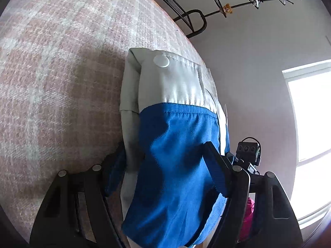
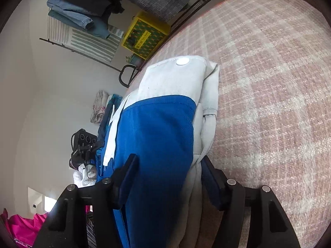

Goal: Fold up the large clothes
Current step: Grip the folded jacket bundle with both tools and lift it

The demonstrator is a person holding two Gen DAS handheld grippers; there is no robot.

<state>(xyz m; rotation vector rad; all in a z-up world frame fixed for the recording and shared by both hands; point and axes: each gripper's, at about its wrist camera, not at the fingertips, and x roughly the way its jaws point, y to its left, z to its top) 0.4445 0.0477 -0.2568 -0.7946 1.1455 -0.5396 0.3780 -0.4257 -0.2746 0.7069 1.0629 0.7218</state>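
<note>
A folded garment (image 1: 175, 144), blue with pale grey panels and a white snap button (image 1: 161, 61), rests on a pink plaid blanket (image 1: 62, 72). My left gripper (image 1: 165, 171) is shut on its near end: the right pad (image 1: 217, 177) presses into the blue cloth and the left pad is partly hidden behind the fold. In the right wrist view the same garment (image 2: 157, 134) runs away from me. My right gripper (image 2: 169, 175) is shut on it, one pad on the blue side and the other on the grey side.
The blanket (image 2: 269, 103) spreads wide beside the garment. A black metal rack (image 2: 103, 10) holds jeans and a checked cloth, with a yellow box (image 2: 144, 33) below. A black lensed device (image 1: 248, 150) sits close by. A bright window (image 1: 310, 124) and pink cloth (image 2: 22, 227) sit at the edges.
</note>
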